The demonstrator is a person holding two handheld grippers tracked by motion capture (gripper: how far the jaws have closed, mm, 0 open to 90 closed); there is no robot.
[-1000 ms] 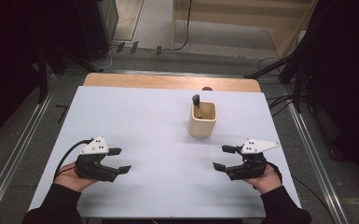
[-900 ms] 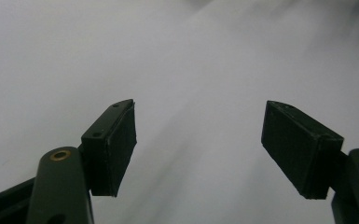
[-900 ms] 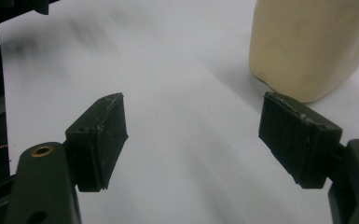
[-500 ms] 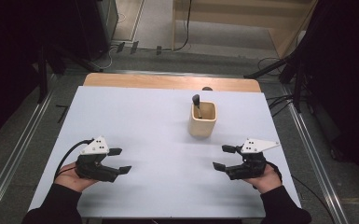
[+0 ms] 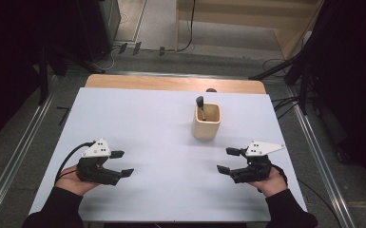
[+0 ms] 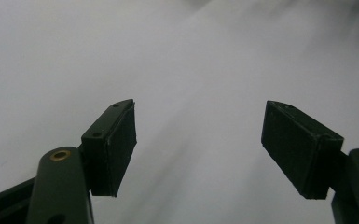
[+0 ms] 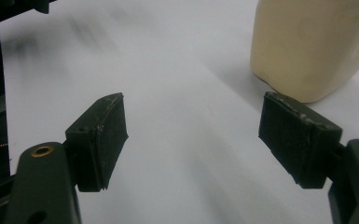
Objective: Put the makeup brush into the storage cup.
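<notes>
We held our right gripper (image 5: pixel 228 160) low over the white table (image 5: pixel 161 123), and its two black jaws stood wide apart with nothing between them. Our left gripper (image 5: pixel 122 163) was far off to the side of it, near the other front corner of the table. Its jaws were wide apart too, and they held nothing.

Just ahead of the right gripper, and a little to the side, stood a cream cup (image 5: pixel 206 121). It was upright and near the gripper, but not touching it. In the right gripper view the cup (image 7: pixel 307 46) sat close past the tip of one jaw. Something dark with a thin stem (image 5: pixel 200 105) stuck up out of the cup. It may have been a small spoon or a brush; we could not tell from so far up.

We think the job was only starting, with the right gripper about to go for the cup. To do it well, we would move slowly and keep the jaws wide until the cup sat between them. We would grab it low on its sides so it would not tip. We would close gently, because a smooth cup can slip.
</notes>
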